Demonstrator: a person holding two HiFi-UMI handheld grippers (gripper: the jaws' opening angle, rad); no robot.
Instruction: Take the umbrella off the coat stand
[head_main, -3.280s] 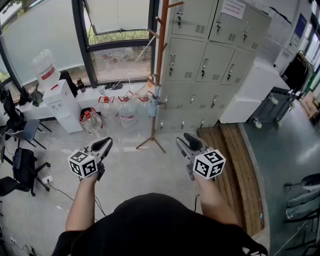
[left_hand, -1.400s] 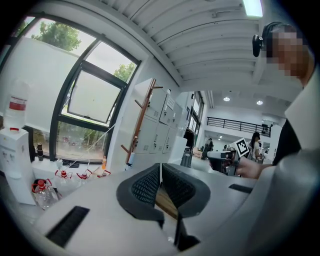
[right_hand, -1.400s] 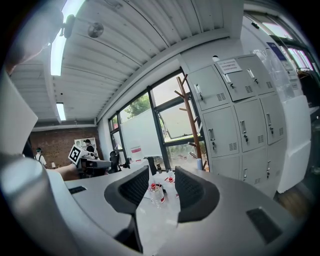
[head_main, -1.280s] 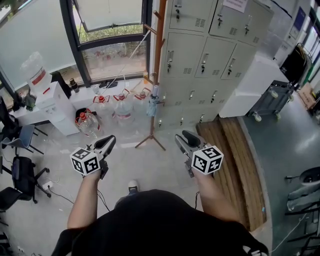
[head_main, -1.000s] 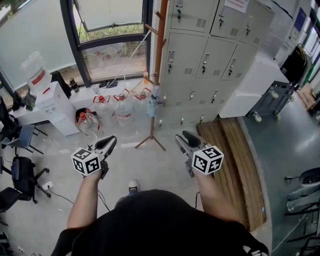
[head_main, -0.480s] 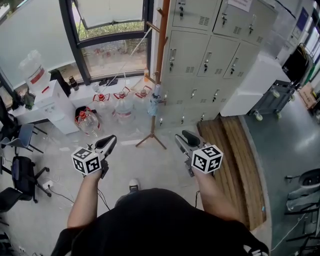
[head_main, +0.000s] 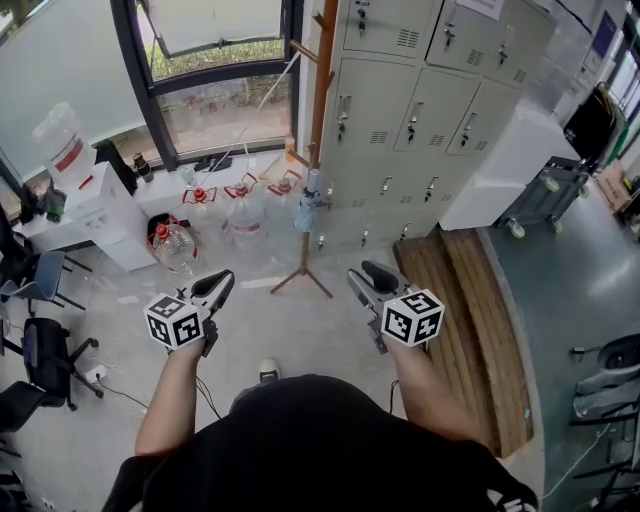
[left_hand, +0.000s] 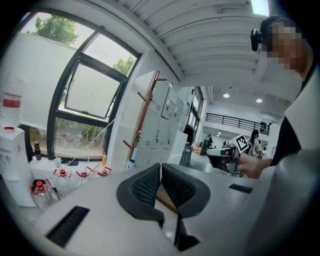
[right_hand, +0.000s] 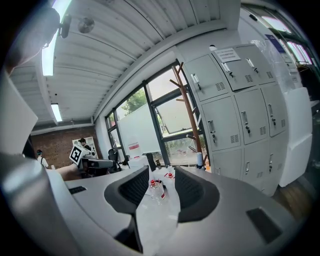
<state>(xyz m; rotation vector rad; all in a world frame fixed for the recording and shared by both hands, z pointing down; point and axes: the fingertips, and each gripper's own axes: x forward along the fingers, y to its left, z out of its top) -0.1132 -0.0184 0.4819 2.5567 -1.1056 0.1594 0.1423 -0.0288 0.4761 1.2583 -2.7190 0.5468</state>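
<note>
The wooden coat stand (head_main: 319, 120) rises in front of the grey lockers, its feet on the floor. A small pale-blue folded umbrella (head_main: 307, 204) hangs low on its pole. Both grippers are held well short of it, at waist height. My left gripper (head_main: 218, 284) is below and left of the stand's base, jaws together with nothing in them. My right gripper (head_main: 371, 276) is below and right of the base, jaws apart and empty. The left gripper view shows the stand (left_hand: 145, 112) and the umbrella (left_hand: 131, 163) far beyond its gripper (left_hand: 160, 170). In the right gripper view the stand (right_hand: 189, 107) and umbrella (right_hand: 199, 159) lie right of its gripper (right_hand: 161, 173).
Several large water jugs (head_main: 244, 216) stand on the floor left of the stand, by a white water dispenser (head_main: 88, 192). Grey lockers (head_main: 420, 110) are behind it. A raised wooden platform (head_main: 465, 320) runs on the right. Office chairs (head_main: 40, 345) and floor cables lie far left.
The person has stepped a little nearer the stand, and a shoe now shows below. Both grippers keep their places and jaw states.
</note>
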